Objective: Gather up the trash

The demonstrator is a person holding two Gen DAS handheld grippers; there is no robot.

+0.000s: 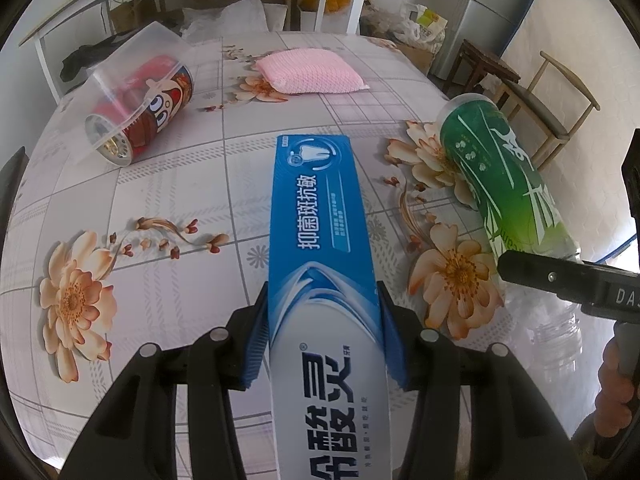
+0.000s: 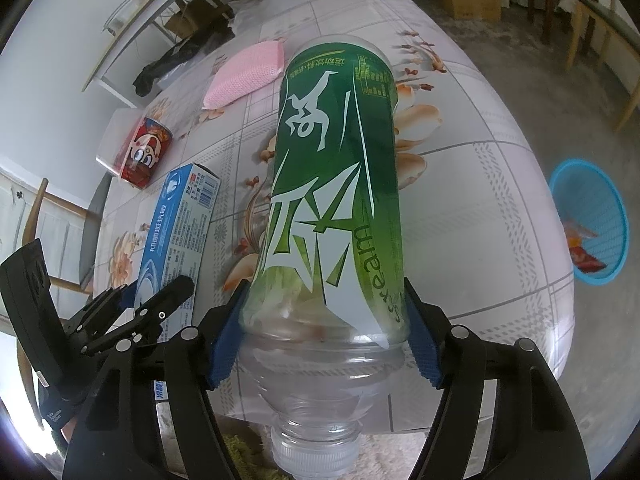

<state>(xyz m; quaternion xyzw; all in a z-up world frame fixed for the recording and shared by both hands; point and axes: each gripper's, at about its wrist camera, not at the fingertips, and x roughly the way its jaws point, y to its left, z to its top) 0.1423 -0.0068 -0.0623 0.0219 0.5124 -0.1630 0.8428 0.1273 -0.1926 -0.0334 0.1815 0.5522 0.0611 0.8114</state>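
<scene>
Floral-cloth table (image 1: 168, 200) w/ junk all over, so watch it. Your left gripper (image 1: 322, 336) is clamped on the toothpaste box (image 1: 320, 240), and your right gripper (image 2: 326, 332) is pinching the green bottle (image 2: 336, 184) low, near the neck. Bottle's smooth and thin, so it'll prob slip or crumple if you swing fast. Blue basket (image 2: 588, 216) is on the floor off the table's edge, so a rushed drop could miss. The red can (image 1: 148, 112) in its clear tub is still waiting.
</scene>
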